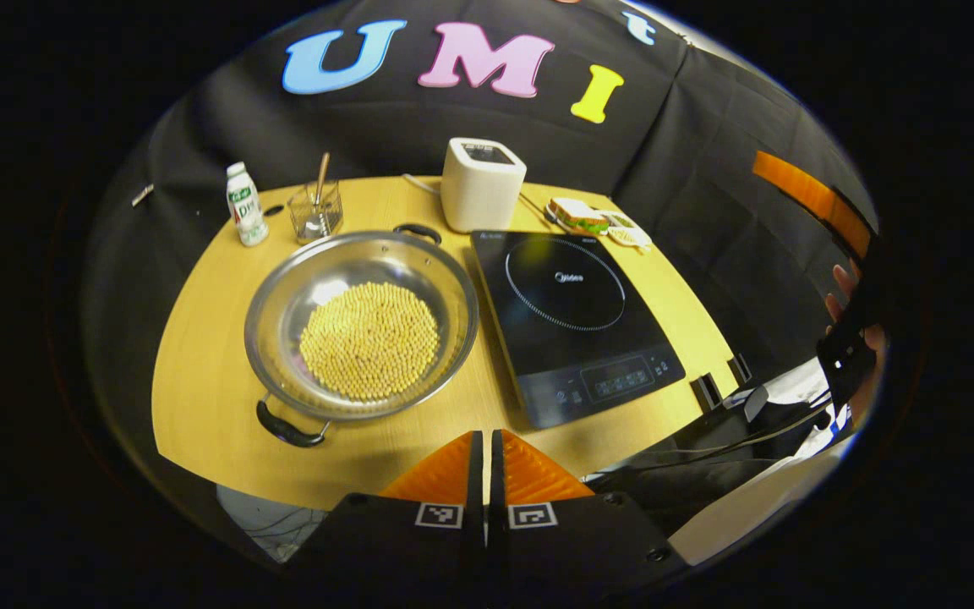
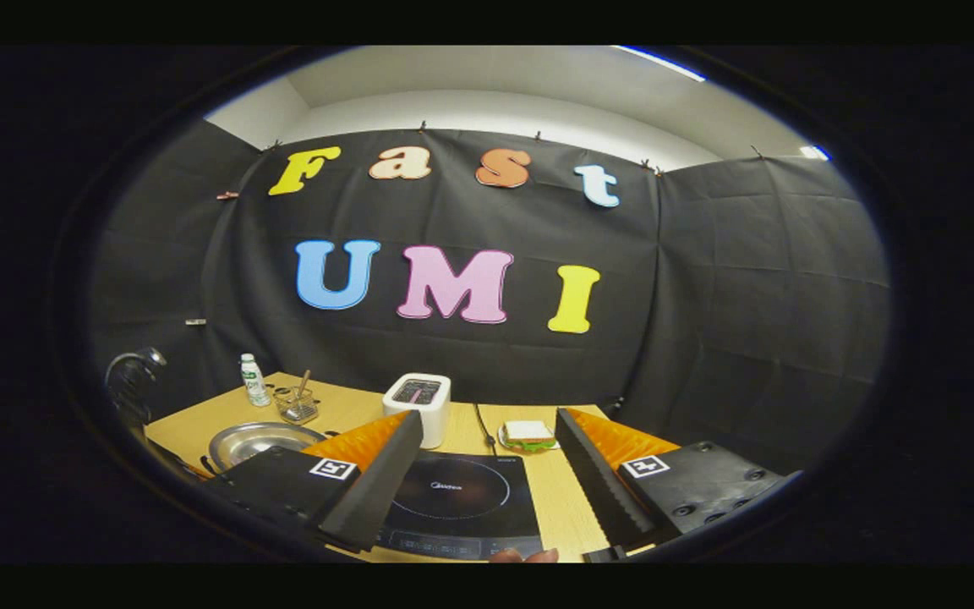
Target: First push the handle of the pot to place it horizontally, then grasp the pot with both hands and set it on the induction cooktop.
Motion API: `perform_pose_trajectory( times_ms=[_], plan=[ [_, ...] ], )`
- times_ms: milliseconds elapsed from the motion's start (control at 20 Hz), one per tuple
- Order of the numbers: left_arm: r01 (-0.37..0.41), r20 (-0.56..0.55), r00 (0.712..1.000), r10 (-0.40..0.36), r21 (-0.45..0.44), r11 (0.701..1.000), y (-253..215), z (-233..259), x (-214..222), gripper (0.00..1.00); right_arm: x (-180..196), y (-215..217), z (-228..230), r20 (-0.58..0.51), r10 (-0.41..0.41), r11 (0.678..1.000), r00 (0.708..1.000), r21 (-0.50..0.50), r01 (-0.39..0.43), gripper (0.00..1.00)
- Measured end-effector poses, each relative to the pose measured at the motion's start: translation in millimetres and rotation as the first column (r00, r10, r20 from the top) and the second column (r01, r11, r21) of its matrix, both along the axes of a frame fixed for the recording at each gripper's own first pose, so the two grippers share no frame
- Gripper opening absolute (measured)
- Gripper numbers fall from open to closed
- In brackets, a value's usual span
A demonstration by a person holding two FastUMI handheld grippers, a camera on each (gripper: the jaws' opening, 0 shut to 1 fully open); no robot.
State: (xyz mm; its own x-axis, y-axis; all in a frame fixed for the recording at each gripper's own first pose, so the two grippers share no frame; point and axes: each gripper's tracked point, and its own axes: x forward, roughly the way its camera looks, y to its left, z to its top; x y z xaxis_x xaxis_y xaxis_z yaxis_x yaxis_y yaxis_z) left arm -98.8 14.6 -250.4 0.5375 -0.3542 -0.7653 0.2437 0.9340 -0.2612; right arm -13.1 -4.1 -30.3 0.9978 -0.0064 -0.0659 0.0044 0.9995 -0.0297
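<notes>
Sitting on table: pot left of cooktop, handles near-far. Left gripper clenched; right gripper spread, empty.

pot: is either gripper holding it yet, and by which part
Nothing is held. The left gripper has its jaws shut on nothing, short of the pot. The right gripper is open above the induction cooktop.

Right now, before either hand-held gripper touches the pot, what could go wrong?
The pot holds a loose heap of beans; a hard push on its handle might scatter them. It sits close beside the induction cooktop, so turning it could knock that edge. The glass behind could get bumped.
</notes>
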Motion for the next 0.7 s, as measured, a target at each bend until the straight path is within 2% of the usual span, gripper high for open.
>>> perform_pose_trajectory(
  times_ms=[250,550,700],
  plan=[
    [-0.021,-0.14,0.99,0.018,-0.016,1.0,28.0,-33.4,-3.9,0.05,0.2,-5.5,-1.6,-0.003,-0.011,1.0,1.0,-0.001,0.011,0.96],
    [0.003,-0.193,0.981,0.01,0.067,0.998,69.5,-51.6,10.8,0.05,4.7,-12.3,-1.2,-0.003,-0.031,0.999,1.0,0.01,0.031,0.96],
    [-0.015,-0.21,0.977,0.029,0.069,0.997,79.5,-59.3,22.8,0.05,6.7,-13.3,0.1,-0.001,-0.036,0.999,0.999,0.011,0.036,0.96]
  ],
)
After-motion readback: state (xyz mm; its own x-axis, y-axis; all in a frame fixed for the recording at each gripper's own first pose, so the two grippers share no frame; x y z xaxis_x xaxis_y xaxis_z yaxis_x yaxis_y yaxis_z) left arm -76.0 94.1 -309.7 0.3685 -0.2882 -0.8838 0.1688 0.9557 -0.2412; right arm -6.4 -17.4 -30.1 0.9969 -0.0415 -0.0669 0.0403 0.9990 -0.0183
